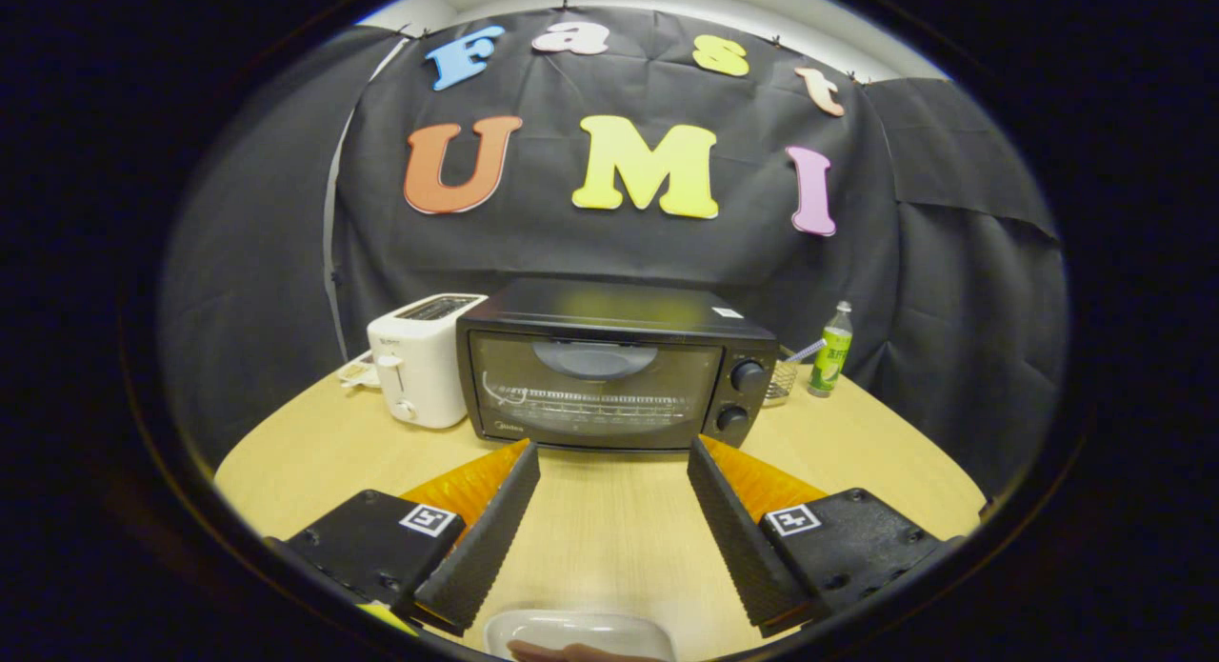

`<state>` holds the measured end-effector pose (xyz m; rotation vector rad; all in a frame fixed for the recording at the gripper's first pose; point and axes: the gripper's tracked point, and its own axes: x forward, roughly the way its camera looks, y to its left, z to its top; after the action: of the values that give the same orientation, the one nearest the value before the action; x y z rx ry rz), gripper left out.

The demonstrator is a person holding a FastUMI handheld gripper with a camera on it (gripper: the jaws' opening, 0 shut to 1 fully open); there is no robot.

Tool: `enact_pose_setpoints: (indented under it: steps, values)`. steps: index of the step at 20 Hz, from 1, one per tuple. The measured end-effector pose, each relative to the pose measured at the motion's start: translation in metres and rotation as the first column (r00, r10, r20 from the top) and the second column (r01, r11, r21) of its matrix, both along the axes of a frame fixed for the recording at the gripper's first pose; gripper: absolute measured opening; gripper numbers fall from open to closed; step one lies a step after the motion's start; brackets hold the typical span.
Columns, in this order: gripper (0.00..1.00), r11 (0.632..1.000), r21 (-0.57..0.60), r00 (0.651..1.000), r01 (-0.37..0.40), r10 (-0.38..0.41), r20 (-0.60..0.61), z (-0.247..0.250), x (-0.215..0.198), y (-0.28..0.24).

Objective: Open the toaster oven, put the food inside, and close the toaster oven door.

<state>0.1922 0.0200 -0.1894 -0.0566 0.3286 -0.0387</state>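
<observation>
two fingers spread – tongs (614, 457) level, facing shut toaster oven (614, 367)

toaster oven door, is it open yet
No, the toaster oven door sits shut and upright, beyond the open gripper, whose fingers touch nothing.

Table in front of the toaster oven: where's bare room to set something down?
Bare wood runs from the toaster oven door back between the open gripper's fingers to the white dish. Crowded beside the oven: toaster one side, bottle and wire basket the other.
</observation>
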Motion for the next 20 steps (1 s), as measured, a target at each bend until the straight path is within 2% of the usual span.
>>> enact_pose_setpoints:
  steps: [4,7,13,20]
  values:
    - [1.00,0.999,-0.031,0.999,0.009,-0.008,0.043,0.038,-0.028,0.002]
    - [1.00,1.000,0.011,0.996,0.016,-0.017,0.089,0.076,-0.056,0.003]
    - [1.00,0.993,0.073,0.975,0.088,-0.101,0.199,0.150,-0.117,-0.020]
    - [1.00,0.992,0.063,0.957,0.109,-0.122,0.265,0.197,-0.177,-0.033]
